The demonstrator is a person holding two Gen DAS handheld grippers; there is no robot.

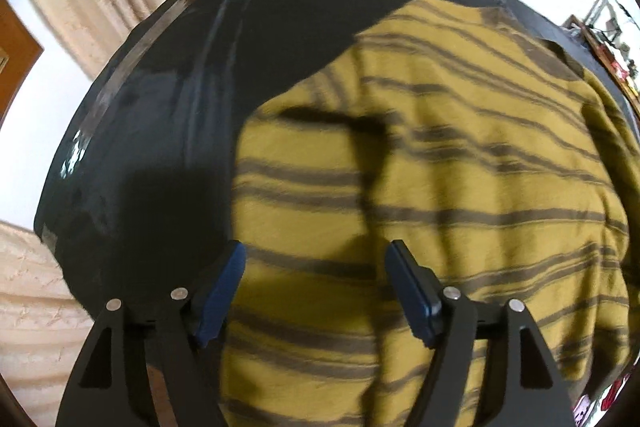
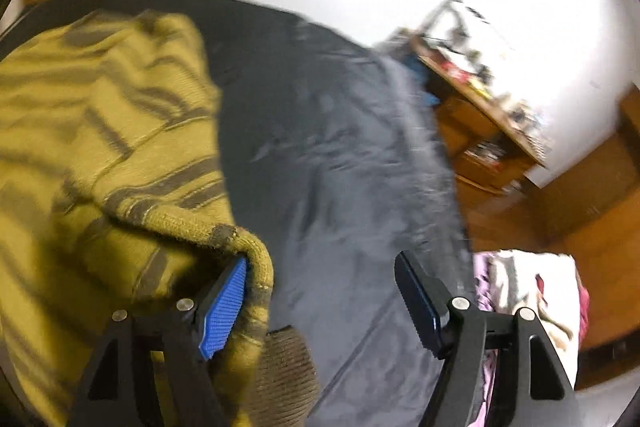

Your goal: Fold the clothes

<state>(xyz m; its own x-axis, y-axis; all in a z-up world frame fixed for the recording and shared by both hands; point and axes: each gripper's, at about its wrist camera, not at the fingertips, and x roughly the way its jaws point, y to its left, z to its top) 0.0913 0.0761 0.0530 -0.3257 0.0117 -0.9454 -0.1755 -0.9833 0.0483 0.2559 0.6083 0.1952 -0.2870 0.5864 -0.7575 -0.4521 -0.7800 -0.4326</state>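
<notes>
Partly blurred, the ribbed striped sweater (image 2: 100,147) drapes the spread right gripper (image 2: 320,267) at nine o'clock; left gripper (image 1: 316,259) also spread.

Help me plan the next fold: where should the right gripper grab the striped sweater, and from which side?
Probably the thick rolled edge of the striped sweater draped by the right gripper, whose jaws stand open. Come from the bare dark table cover side: that edge stands raised and free there.

Sweater (image 1: 440,187) on table (image 1: 160,147)
Sweater lies across the table's right part in the left wrist view; a cluttered shelf (image 2: 480,87) stands far right, beyond the table.
</notes>
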